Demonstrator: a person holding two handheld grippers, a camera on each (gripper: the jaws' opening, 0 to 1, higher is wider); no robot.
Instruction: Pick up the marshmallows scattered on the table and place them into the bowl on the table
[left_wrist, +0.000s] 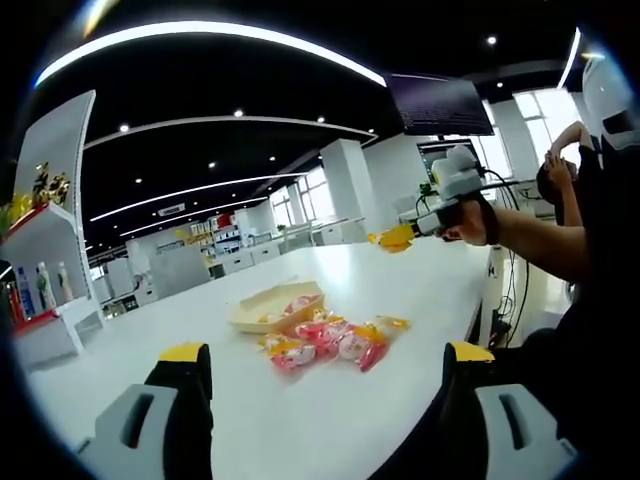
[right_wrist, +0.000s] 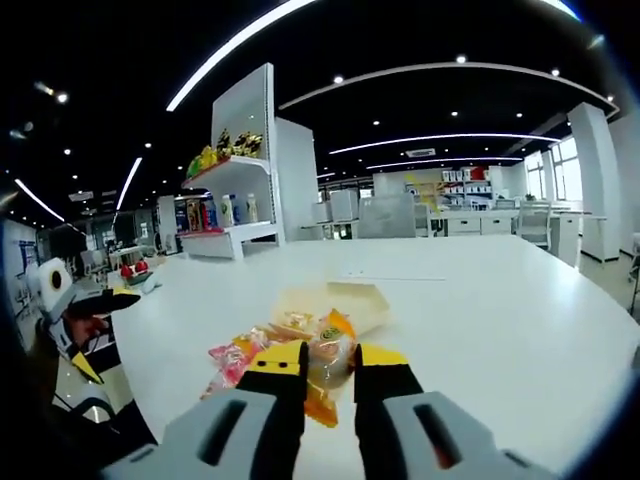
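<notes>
The big white counter (left_wrist: 330, 420) holds a flat, pale yellow paper bowl (left_wrist: 277, 307) with a few sweets already in it. Just beside the bowl, touching its rim, lies a small heap of marshmallows in shiny pink, red and orange wrappers (left_wrist: 325, 343).

The step now looks like grabbing one sweet from the heap. To do it well, the tool should pinch just one wrapper near its middle, lift it straight up so the others do not drag along, and then drop it over the middle of the bowl, which is very close.

In the right gripper view, the right tool (right_wrist: 328, 375) hangs just over the near side of the heap (right_wrist: 290, 360). Its yellow tips are close together with a small gap, and an orange wrapper shows between them; I cannot tell if it is pinched yet.

The left tool (left_wrist: 328, 365) is held back and low over the counter, its jaws spread wide and holding nothing.
</notes>
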